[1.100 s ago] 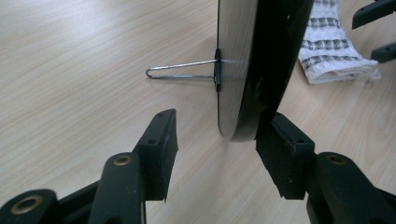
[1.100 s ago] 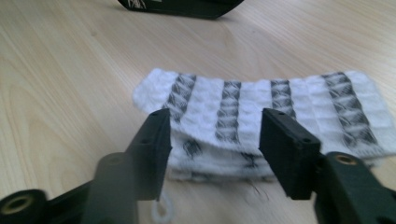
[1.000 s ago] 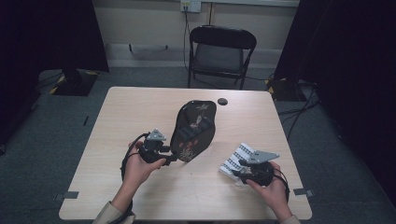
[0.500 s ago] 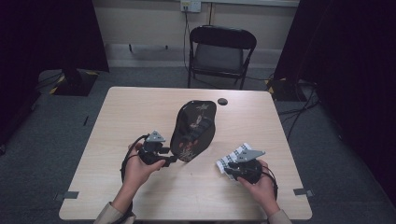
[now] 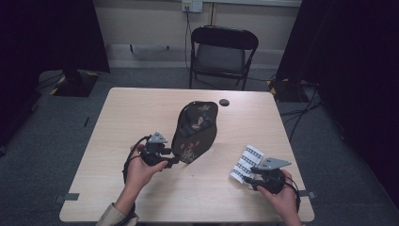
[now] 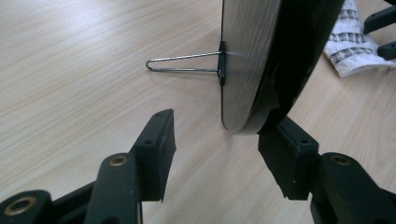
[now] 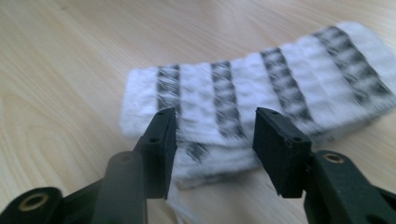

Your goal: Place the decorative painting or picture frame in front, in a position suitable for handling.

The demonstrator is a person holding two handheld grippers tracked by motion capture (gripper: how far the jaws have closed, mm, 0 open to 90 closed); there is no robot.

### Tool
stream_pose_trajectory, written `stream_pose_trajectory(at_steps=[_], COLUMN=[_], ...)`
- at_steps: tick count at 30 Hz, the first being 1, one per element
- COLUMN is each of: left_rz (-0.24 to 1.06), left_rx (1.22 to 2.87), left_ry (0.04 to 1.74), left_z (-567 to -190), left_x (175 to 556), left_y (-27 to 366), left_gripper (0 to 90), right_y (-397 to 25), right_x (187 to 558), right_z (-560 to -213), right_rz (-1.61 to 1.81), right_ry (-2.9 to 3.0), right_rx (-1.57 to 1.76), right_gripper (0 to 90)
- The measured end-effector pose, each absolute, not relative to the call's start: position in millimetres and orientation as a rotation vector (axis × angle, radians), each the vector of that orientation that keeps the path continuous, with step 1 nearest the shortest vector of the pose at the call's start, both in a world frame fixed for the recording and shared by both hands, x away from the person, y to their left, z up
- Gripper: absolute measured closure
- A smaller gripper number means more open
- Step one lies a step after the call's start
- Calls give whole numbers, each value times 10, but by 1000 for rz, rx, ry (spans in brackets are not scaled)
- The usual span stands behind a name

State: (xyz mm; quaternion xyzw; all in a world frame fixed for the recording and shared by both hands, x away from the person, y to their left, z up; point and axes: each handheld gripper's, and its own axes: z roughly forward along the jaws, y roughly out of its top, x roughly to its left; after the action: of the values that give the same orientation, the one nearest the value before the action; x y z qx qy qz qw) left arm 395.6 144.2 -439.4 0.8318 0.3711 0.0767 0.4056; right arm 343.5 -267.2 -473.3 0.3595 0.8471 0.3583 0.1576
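A dark oval plaque [image 5: 195,129] with a faint reddish floral pattern stands propped near the middle of a pale wood-grain table [image 5: 117,117], leaning back on a thin wire stand [image 6: 184,64] clipped to its rear face. In the left gripper view the back of the plaque is a smooth grey with fine streaks, and its edge is rounded and black. The left gripper [image 5: 173,161] sits at the plaque's lower near edge with its jaws spread apart; the right-hand black pad [image 6: 287,156] is touching or just beside the plaque's rim, while the other pad stands clear of it, so nothing is clamped.

Near the table's front right corner lies a folded white cloth [image 5: 245,162] with bands of dark geometric print; its weave looks waffled and soft. The right gripper [image 5: 248,180] is at the cloth's near end, jaws released and set on either side of the folded edge, not pinching it.

A small dark round object [image 5: 224,102] rests on the far side of the table. Beyond it stands a black folding chair [image 5: 221,52] on grey carpet, before a pale wall with a socket, with black curtains to both sides.
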Motion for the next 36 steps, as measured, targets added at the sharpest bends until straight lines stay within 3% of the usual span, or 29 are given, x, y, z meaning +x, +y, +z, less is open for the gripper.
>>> stream_pose_trajectory(at_steps=[2,11,15,22,36], left_rz=[191,194,198,194,182], left_rx=[2100,2095,2092,2092,2123], left_ry=[941,944,945,939,922], left_z=[-4388,-4390,-4380,-4385,-4434], left_x=[3955,3950,3945,3953,3969], left_y=[1460,1474,1465,1450,1414], left_gripper=[461,451,449,448,439], right_y=[-2728,-2880,-2915,-2769,-2420], right_x=[3449,3450,3468,3638,3853], right_z=[-4749,-4703,-4630,-4702,-4815], right_rz=[1019,973,1039,1008,1059], right_ry=[2429,2396,2361,2383,2474], right_rx=[1077,1127,1150,1177,1093], right_gripper=[438,417,364,305,298])
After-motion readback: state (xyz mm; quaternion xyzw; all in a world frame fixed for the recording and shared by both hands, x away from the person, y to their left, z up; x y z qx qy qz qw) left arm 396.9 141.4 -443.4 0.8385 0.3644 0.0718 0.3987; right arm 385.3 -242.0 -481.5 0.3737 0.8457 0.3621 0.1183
